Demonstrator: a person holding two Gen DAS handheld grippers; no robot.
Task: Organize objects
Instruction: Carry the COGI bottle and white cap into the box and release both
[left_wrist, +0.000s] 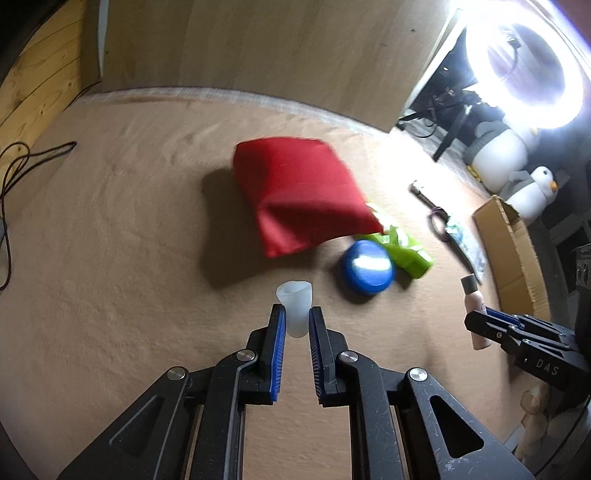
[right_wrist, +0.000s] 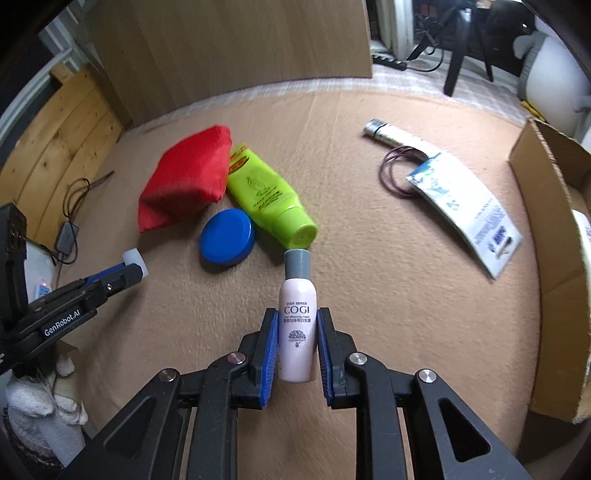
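Observation:
My left gripper (left_wrist: 296, 314) is shut on a small translucent white cup (left_wrist: 295, 306) held above the tan mat; the cup also shows in the right wrist view (right_wrist: 136, 261). My right gripper (right_wrist: 294, 317) is shut on a pink COGI bottle (right_wrist: 296, 325) with a grey cap, also seen in the left wrist view (left_wrist: 476, 314). Ahead on the mat lie a red pouch (right_wrist: 184, 181), a lime green tube (right_wrist: 273, 195) and a blue round lid (right_wrist: 227, 242).
A white and blue packet (right_wrist: 465, 206), a silver-capped tube (right_wrist: 388, 133) and a thin purple hair band (right_wrist: 397, 170) lie at the right. An open cardboard box (right_wrist: 546, 236) stands at the far right. Cables (left_wrist: 14, 166) lie at the left. A ring light (left_wrist: 524, 62) glares beyond.

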